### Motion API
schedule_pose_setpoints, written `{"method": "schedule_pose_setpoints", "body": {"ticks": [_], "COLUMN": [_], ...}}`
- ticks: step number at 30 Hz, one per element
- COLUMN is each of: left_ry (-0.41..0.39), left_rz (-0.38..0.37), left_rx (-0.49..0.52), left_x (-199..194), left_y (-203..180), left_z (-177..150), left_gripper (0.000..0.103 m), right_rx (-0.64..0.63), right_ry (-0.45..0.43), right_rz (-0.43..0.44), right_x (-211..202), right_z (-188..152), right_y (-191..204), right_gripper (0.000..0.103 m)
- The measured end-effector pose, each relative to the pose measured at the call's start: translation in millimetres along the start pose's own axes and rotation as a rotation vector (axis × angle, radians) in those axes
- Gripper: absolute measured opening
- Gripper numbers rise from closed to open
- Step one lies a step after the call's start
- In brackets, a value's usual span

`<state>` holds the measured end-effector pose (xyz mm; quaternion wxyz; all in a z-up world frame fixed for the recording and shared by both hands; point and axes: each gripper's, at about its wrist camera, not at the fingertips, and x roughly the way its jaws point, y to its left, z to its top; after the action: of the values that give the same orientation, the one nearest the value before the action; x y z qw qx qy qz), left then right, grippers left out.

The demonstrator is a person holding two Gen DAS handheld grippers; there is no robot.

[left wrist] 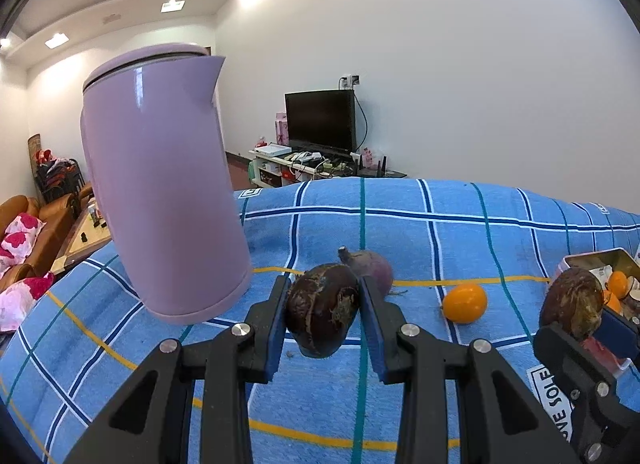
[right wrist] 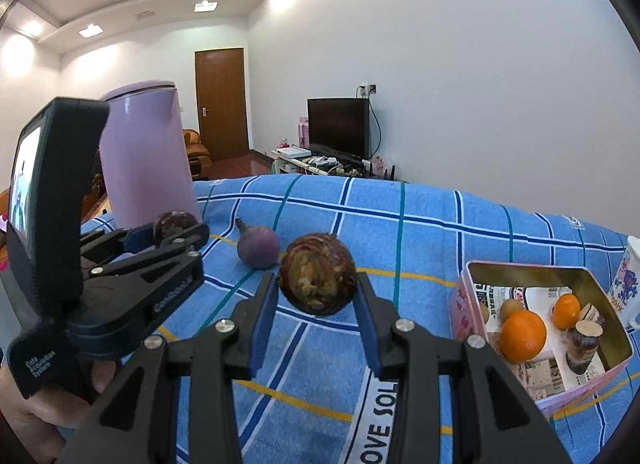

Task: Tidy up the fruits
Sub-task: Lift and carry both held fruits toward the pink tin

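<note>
My left gripper point(left wrist: 323, 306) is shut on a dark brown round fruit point(left wrist: 320, 310), held above the blue checked cloth point(left wrist: 400, 223). My right gripper point(right wrist: 317, 292) is shut on a second brown scaly fruit point(right wrist: 317, 284); it also shows at the right edge of the left wrist view, where the fruit point(left wrist: 572, 304) sits in its jaws. A purple round fruit point(right wrist: 258, 246) with a stem lies on the cloth between the two. A loose orange point(left wrist: 465, 302) rests on the cloth. A pink tin box point(right wrist: 464, 304) at the right holds oranges point(right wrist: 522, 335) and other pieces.
A tall lilac kettle point(left wrist: 160, 183) stands on the cloth at the left, close to my left gripper. A patterned mug point(right wrist: 626, 284) stands behind the tin. The cloth's far edge drops off toward a television stand point(right wrist: 320, 161). A hand point(right wrist: 44, 420) holds the left gripper.
</note>
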<state>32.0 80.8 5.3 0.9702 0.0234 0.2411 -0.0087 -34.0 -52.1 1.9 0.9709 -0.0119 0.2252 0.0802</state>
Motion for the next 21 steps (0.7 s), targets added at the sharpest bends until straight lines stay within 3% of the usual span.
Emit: {"method": "schedule_pose_setpoints", "body": {"ticks": [21], "left_ry": [-0.026], "left_rz": [-0.025], "left_rx": [0.005], "left_x": [-8.2], "left_y": [-8.0], "left_z": [-3.0], "left_gripper": [0.037], "right_rx": [0.000], "right_ry": [-0.007], "right_rz": [0.001], "right_x": [-4.3], "right_z": [-1.4], "right_y": [-3.0], "right_gripper": [0.041]}}
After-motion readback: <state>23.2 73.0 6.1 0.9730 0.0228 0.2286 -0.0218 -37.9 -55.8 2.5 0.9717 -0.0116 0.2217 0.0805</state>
